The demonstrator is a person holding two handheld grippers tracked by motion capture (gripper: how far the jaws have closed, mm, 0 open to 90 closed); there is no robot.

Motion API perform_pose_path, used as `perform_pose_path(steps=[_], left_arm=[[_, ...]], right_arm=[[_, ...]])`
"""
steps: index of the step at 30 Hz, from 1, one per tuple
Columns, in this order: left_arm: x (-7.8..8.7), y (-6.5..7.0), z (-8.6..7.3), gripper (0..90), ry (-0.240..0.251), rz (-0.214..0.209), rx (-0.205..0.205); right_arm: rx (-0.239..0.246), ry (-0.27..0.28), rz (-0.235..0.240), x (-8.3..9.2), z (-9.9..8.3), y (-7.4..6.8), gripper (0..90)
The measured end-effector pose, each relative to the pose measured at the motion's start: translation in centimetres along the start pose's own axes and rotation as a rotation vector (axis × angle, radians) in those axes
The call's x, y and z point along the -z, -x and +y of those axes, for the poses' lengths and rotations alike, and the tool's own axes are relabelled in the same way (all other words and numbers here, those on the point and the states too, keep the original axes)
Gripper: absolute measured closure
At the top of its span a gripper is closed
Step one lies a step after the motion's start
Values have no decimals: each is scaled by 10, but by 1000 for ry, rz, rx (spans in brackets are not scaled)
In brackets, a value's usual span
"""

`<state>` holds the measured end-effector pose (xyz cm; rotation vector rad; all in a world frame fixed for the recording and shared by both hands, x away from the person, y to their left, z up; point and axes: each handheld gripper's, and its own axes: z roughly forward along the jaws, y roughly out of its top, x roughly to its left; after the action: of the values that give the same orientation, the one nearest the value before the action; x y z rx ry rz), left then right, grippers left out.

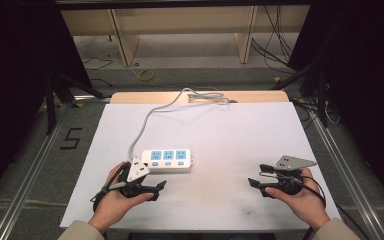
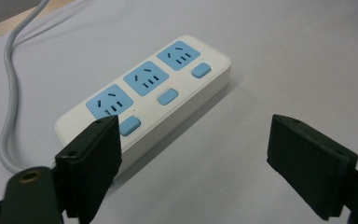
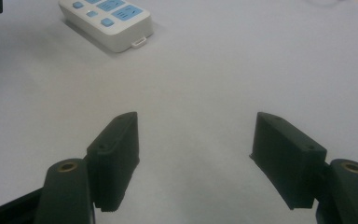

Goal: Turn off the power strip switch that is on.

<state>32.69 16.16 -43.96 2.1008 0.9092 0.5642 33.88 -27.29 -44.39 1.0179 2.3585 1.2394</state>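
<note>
Here, both hand-held grippers low, jaws apart (left (image 1: 157, 190) seemingly nearest power strip (image 1: 169, 160)).

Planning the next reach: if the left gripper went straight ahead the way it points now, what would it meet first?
Probably the power strip: it lies just ahead of the open left gripper, nearer one jaw. Depth is unclear, so the other jaw may pass over bare table.

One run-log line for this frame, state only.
left gripper: open, empty, beside white three-socket power strip with blue faces | right gripper: open, empty, apart from strip | strip: flat on white table sheet, grey cord trailing back
</note>
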Motion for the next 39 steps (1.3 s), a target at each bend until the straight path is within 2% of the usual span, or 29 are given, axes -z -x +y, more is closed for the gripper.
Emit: perform_pose_path(steps=[4, 5, 9, 10, 12, 14, 15, 17, 18, 19, 21, 25, 33, 39], left_arm=[[4, 5, 3, 207, -4, 12, -17], [5, 6, 4, 212, -2, 11, -10], [8, 5, 10, 324, 3, 26, -1], [11, 3, 16, 366, 7, 51, -2], [12, 2, 20, 459, 12, 54, -4], [13, -1, 29, 553, 11, 58, 22], [12, -2, 37, 603, 6, 85, 38], [11, -3, 41, 674, -3, 88, 45], [6, -6, 47, 705, -17, 82, 86], [6, -6, 47, 740, -17, 82, 86], [-1, -8, 50, 794, -32, 80, 117], [-14, -12, 52, 891, -100, 80, 140], [-23, -14, 55, 897, -124, 74, 116], [-30, -17, 57, 897, -141, 80, 129]], right_arm=[[0, 2, 0, 0, 1, -1, 322], [-1, 1, -1, 1, 1, -2, 322], [-5, -1, -1, 0, 1, -2, 324], [-5, 1, -3, 0, 1, -1, 325], [-7, 2, -6, 0, 0, -1, 326], [-6, -2, -9, 0, 0, 0, 328], [-5, -2, -10, 1, 0, 0, 329], [-5, -2, -10, 1, 0, 0, 329], [-5, -1, -12, 1, 0, 0, 330], [-5, -2, -12, 0, 0, 0, 330], [-3, -6, -11, 0, 0, 0, 332], [-3, -11, -7, -1, 0, -1, 332], [0, -20, -7, -1, -1, 0, 332], [-1, -23, -9, -1, -2, -1, 332]])
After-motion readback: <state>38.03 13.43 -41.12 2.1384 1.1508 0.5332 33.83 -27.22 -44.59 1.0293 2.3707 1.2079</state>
